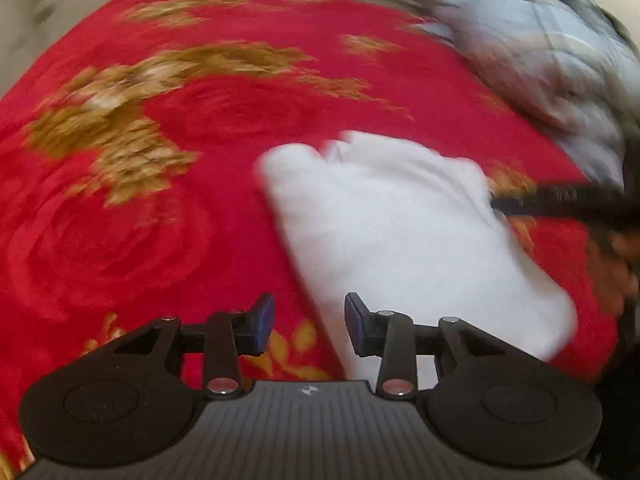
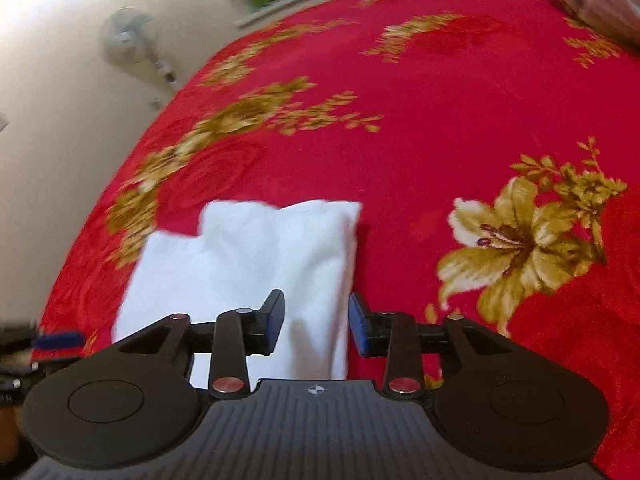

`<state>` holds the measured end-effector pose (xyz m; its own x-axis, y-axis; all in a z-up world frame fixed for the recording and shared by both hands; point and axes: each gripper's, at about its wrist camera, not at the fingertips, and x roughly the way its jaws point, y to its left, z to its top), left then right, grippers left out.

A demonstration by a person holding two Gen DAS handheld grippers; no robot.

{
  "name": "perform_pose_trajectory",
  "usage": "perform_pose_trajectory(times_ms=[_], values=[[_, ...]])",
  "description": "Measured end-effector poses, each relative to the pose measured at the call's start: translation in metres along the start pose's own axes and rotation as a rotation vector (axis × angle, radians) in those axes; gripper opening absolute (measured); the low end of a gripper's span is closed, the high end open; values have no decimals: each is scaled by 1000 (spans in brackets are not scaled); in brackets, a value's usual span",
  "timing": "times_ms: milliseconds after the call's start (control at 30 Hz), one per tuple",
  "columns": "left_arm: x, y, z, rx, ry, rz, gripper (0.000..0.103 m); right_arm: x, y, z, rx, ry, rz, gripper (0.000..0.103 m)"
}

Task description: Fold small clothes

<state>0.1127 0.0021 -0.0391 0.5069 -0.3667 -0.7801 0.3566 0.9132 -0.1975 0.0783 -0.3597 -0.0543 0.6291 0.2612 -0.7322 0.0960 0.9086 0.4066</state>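
Grey bedding (image 1: pixel 532 40) heaped beyond white garment (image 1: pixel 400 232), red blanket (image 1: pixel 200 160)

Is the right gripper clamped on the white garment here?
Apart. In the right wrist view the right gripper stands open above the white garment, cloth showing between the pads with neither pressing on it.

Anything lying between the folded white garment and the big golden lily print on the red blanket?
No. In the right wrist view only bare red floral blanket separates the folded white garment from the golden lily print.
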Motion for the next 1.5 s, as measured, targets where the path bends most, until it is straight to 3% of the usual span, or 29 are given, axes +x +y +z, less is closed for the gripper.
perform_pose_trajectory(times_ms=[67,200,233,267,400,433,500,567,600,700,800,900,967,1033,1100,1167,1233,1300,1367,1500], values=[[-4,1,9,-49,-60,-81,48,14,-2,5,52,-6,-42,38],[8,1,14,-64,-13,-113,48,27,3,16,104,-34,-24,33],[12,2,13,-67,3,-127,48,28,6,17,99,-44,-22,14],[13,3,12,-67,12,-137,48,27,9,19,101,-66,-26,3],[24,-5,3,-34,31,-149,49,-2,13,22,124,-266,-4,2],[30,-6,2,-23,38,-155,50,-5,16,22,92,-294,-46,2],[45,-10,-4,18,81,-113,55,12,10,21,67,-214,-141,3],[53,-6,-5,15,106,-83,68,36,-7,15,122,-69,-168,4],[53,-3,-4,-6,114,-88,68,38,-12,12,151,-58,-168,5],[40,1,2,-35,81,-112,64,13,-1,12,80,-140,-162,20],[27,-4,2,-14,47,-181,64,-16,5,9,35,-139,-8,27],[30,-13,-6,37,83,-165,64,-28,10,-5,-57,-19,97,31],[42,-17,-14,72,152,-120,68,-25,13,-22,-158,83,62,32],[46,-15,-17,58,172,-122,68,-17,7,-40,-219,182,-5,32],[43,-14,-14,53,160,-128,68,-13,-11,-44,-154,225,-27,39],[42,-11,-12,24,135,-138,68,-22,-19,-38,-87,186,8,40],[43,-8,-10,-19,122,-149,68,-34,-15,-34,-104,94,5,40],[48,-5,-9,-49,117,-142,69,-36,-13,-29,-75,37,21,46],[52,-5,-7,-72,116,-139,69,-28,-16,-23,-1,23,50,55],[55,-5,-5,-80,110,-129,70,8,-14,-18,42,62,24,59]])
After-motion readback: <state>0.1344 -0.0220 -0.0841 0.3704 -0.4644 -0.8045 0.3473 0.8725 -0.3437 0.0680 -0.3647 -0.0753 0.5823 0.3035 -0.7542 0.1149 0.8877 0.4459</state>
